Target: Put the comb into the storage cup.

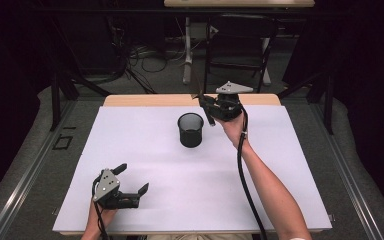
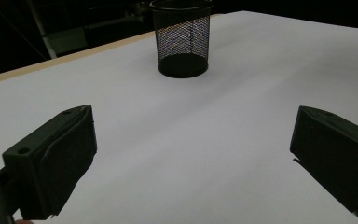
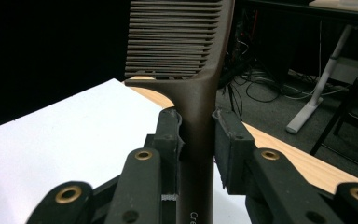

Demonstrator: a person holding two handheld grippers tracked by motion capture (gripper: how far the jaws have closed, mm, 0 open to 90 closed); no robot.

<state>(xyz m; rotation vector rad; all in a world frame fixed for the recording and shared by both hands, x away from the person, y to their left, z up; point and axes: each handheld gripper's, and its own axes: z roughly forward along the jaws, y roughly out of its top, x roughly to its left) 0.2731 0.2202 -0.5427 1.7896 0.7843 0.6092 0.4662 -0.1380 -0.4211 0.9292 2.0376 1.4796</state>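
One brown ridged comb (image 3: 200, 93) (toothed) | round black mesh cup (image 1: 190, 130)

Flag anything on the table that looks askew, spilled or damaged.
Nothing stands out. The mesh cup stands upright and apart from both grippers. The right gripper is shut on a comb, teeth intact. The left gripper is open, low over the table.

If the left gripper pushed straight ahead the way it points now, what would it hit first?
Probably the black wire-mesh cup: it stands ahead of the open left gripper, slightly left of centre, with bare white table cover between. It might pass just beside it.
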